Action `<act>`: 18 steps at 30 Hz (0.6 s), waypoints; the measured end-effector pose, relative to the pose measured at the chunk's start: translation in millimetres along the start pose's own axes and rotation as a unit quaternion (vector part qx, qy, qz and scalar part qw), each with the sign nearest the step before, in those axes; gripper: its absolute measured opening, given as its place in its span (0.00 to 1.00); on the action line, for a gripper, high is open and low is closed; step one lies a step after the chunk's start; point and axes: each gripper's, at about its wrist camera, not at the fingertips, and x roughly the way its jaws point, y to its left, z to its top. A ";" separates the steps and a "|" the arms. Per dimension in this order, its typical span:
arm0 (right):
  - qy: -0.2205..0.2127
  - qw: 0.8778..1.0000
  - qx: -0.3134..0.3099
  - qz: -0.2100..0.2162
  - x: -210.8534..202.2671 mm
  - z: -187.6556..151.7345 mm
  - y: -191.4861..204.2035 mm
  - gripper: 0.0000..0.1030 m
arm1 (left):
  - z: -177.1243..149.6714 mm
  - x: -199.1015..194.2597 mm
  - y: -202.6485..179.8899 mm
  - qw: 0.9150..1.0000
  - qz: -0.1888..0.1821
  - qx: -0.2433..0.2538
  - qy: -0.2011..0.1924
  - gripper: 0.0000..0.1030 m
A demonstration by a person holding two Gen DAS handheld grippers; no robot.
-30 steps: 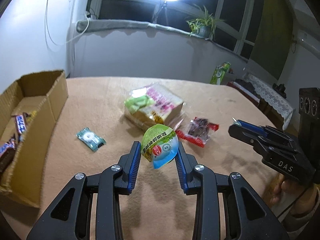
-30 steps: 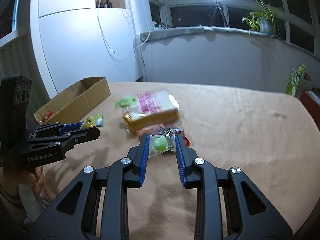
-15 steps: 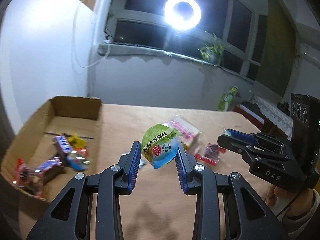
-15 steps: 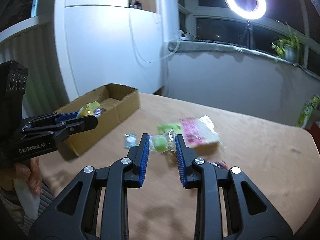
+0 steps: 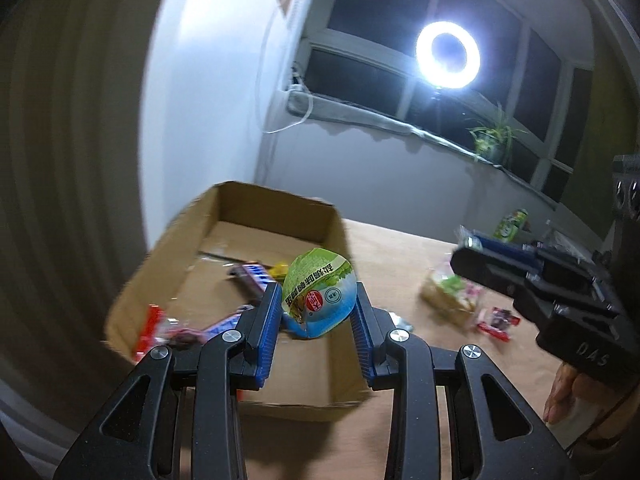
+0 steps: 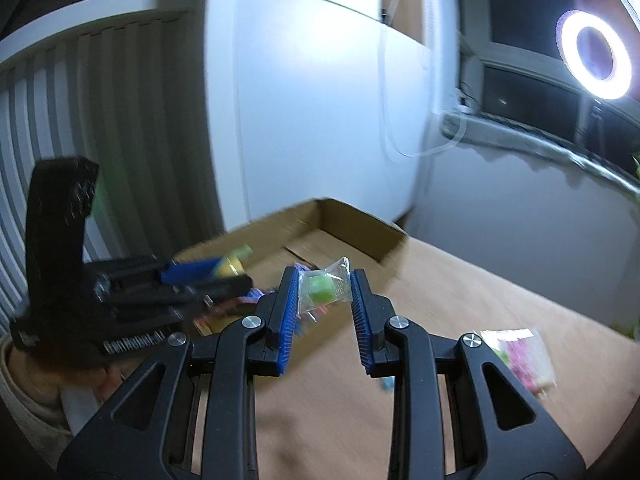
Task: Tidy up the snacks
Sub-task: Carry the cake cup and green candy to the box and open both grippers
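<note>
The left gripper (image 5: 316,308) has its two blue pads pressed on a round jelly cup (image 5: 319,292). The cup has a green and blue lid with a small red mark. The pads are only a little way apart, just as wide as the cup. The cup hangs in the air over the near corner of the cardboard box (image 5: 240,208).

The box sits on the tan table (image 5: 404,256), at its left side. Inside it lie some snacks: a red wrapper (image 5: 150,326), a purple bar (image 5: 252,274) and a small yellow piece (image 5: 279,269). They look blurry.

The right gripper (image 6: 325,292) squeezes a small clear packet with a green candy (image 6: 322,289) inside. Its pads are close together, with only the thin packet between them. The packet is up in the air, near the edge of the box (image 6: 348,220).

In the right wrist view, the left gripper (image 6: 224,270) shows from the side, with a bit of the cup (image 6: 234,266) at its tip. A hand (image 6: 36,376) holds it from below.

More snacks lie on the table, away from the box: a bread bag (image 5: 450,294) with green and pink print, and a small red packet (image 5: 498,320) just beside it. In the left wrist view, the right gripper (image 5: 468,246) shows at the right side, over the table.
</note>
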 end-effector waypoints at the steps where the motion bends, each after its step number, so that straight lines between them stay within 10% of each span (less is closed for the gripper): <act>1: -0.001 1.000 -0.007 0.007 8.6 6.6 6.7 0.26 | 0.4 1.3 5.5 1.000 0.004 -0.005 0.001 0.31; 6: 0.021 0.999 -0.035 0.025 48.1 20.3 25.4 0.37 | -4.0 10.0 19.9 0.999 0.030 -0.010 0.026 0.39; 8: 0.013 0.999 -0.033 0.017 49.1 16.2 25.8 0.58 | -7.0 5.5 26.0 0.999 0.039 -0.021 0.022 0.67; 18: 0.006 1.000 0.009 -0.023 0.9 -29.9 2.2 0.61 | -18.4 -29.1 31.6 0.997 0.076 -0.032 -0.011 0.70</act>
